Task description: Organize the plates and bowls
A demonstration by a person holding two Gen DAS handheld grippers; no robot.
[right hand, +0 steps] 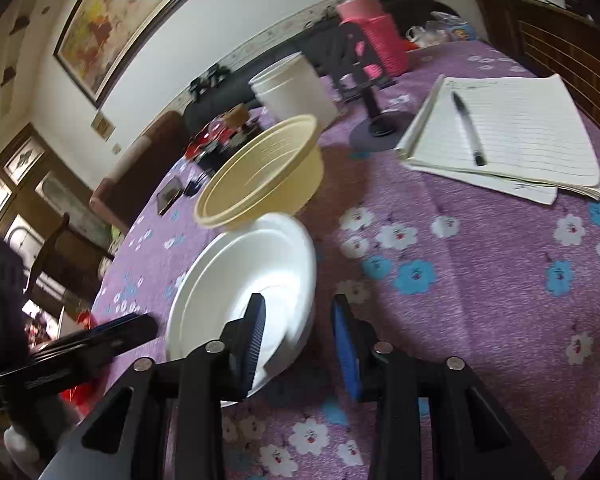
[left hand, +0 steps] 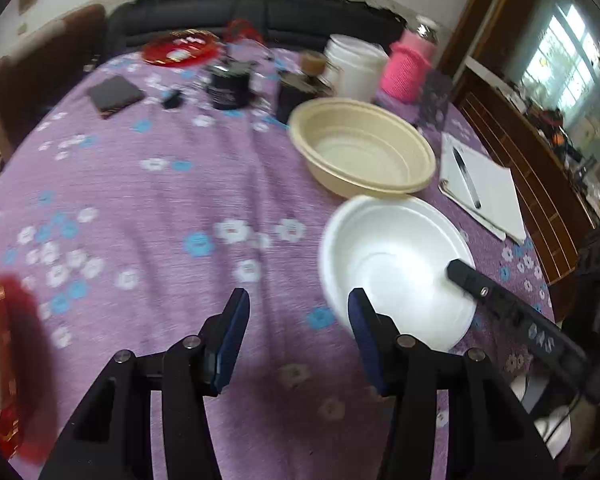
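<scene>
The left tool (left hand: 299, 322) stands spread over bare purple flowered cloth on the table (left hand: 160, 200), nothing between its blue ribbed pads. The right tool (right hand: 299, 322) straddles the near rim of a smooth white foam bowl (right hand: 256, 276), pads apart, not pinching. A ridged cream plastic bowl (right hand: 268, 172) sits just behind it. A red thing (left hand: 28, 360) at the left edge is blurred and cut off.
</scene>
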